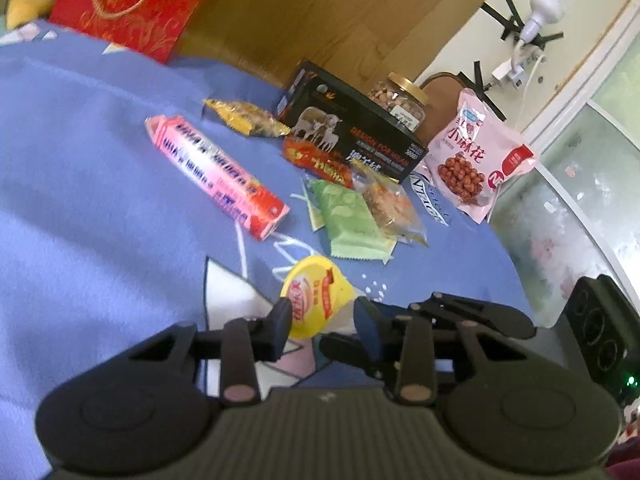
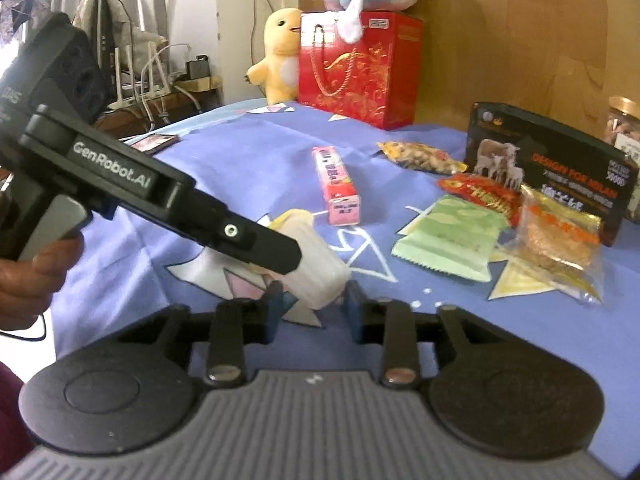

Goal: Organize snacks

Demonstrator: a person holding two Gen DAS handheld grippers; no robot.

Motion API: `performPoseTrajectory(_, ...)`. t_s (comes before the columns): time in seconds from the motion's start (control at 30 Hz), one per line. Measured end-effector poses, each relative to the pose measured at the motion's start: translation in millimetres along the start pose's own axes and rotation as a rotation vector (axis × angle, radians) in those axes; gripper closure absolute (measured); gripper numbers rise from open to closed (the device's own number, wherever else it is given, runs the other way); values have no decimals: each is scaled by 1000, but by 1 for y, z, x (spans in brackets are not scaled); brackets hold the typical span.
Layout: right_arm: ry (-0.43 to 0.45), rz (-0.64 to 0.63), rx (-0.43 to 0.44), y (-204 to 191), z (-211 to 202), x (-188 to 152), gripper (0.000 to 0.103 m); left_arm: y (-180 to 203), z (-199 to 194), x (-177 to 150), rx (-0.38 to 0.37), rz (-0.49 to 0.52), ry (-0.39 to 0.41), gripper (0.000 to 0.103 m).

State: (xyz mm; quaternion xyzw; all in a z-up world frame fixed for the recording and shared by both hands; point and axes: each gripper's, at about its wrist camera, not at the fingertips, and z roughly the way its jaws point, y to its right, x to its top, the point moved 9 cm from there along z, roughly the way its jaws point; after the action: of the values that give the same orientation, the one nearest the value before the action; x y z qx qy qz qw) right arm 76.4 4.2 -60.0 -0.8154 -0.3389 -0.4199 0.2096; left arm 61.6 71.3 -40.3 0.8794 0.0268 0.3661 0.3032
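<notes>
The yellow-lidded pudding cup is lying tipped on the blue cloth, and the left gripper is pinching it between its fingers. The right gripper is sitting half open around the cup's base, not visibly gripping. Farther off, the pink box and green packet are lying.
</notes>
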Motion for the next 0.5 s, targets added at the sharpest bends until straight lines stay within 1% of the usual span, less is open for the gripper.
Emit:
performPoseTrajectory(0.13, 39, 23, -32, 13, -6, 8, 68, 12, 7, 14, -10, 43, 3, 70)
performPoseTrajectory(0.27, 87, 43, -90, 39, -12, 23, 68, 29, 23, 42, -34, 77, 6, 70)
performPoseTrajectory(0.4, 152, 58, -170, 77, -19, 46, 68, 55, 49, 82, -58, 129, 17, 69)
performPoseTrajectory(0.43, 172, 57, -201, 90, -21, 53, 68, 62, 58, 92, -65, 139, 14, 70)
performPoseTrajectory(0.5, 206, 46, -264, 114, -24, 69, 68, 78, 77, 113, -79, 171, 13, 69)
